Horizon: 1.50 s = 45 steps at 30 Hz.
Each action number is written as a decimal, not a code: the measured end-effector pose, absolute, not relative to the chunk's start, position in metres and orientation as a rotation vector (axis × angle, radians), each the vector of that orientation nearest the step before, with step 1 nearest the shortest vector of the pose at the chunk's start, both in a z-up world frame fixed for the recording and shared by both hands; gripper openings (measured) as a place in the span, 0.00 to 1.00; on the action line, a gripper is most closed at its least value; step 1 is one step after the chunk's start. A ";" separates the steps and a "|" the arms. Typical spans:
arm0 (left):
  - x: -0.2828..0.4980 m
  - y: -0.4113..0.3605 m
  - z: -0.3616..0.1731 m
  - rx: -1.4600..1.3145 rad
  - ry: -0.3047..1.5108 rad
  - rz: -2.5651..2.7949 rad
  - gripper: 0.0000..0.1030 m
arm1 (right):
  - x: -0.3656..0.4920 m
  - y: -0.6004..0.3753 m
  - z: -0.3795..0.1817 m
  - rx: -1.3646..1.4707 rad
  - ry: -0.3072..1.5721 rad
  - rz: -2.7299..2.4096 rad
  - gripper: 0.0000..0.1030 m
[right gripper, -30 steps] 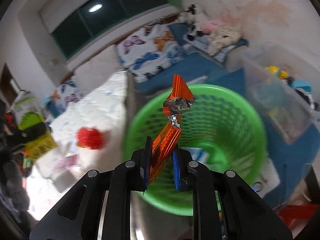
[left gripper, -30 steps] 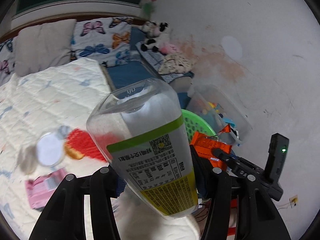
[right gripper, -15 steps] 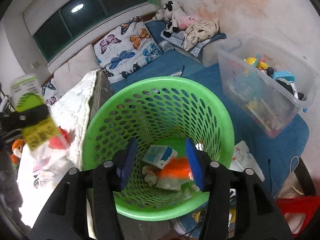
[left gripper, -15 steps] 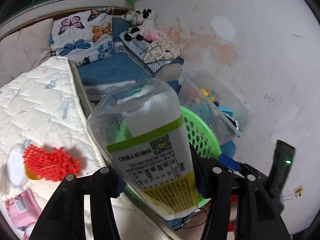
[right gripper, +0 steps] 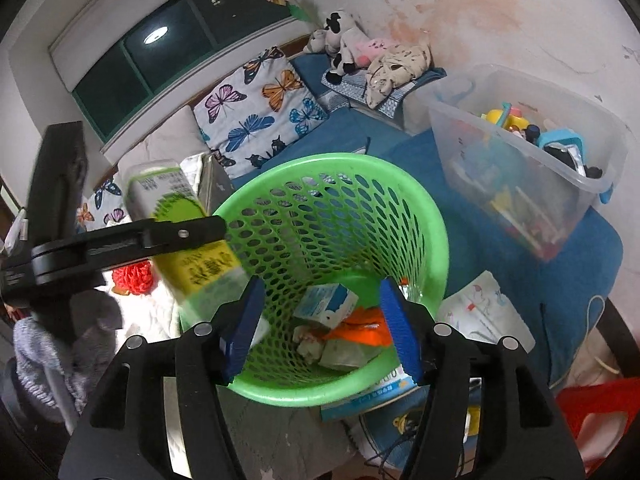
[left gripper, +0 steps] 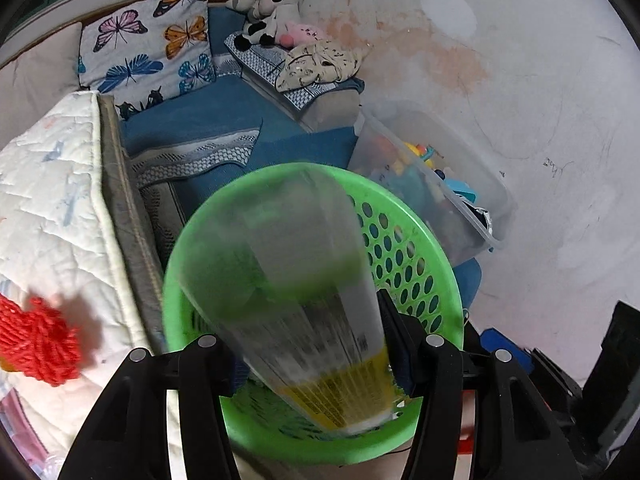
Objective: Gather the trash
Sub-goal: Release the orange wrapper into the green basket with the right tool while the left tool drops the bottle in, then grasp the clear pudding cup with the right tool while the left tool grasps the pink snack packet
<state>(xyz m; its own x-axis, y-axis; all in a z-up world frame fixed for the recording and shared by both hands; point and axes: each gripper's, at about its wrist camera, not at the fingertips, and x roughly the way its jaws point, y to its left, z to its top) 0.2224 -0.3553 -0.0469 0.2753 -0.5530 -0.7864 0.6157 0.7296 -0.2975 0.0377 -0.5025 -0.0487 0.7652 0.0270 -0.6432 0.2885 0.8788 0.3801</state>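
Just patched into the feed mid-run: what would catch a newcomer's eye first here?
The bright green basket fills the middle of both views, with an orange wrapper and a small carton at its bottom. Over its left rim the left gripper, jaws opening, has a clear bottle with a yellow-green label between its fingers. The right gripper, opening and empty, hangs over the basket.

R gripper (right gripper: 320, 322) opening, empty, over green basket (right gripper: 436, 224); L gripper (right gripper: 180, 234) holds bottle (right gripper: 192, 256) at rim
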 end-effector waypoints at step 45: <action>0.178 -0.055 -0.030 -0.019 0.859 -0.397 0.66 | 0.048 -0.360 -0.028 0.379 0.711 0.139 0.71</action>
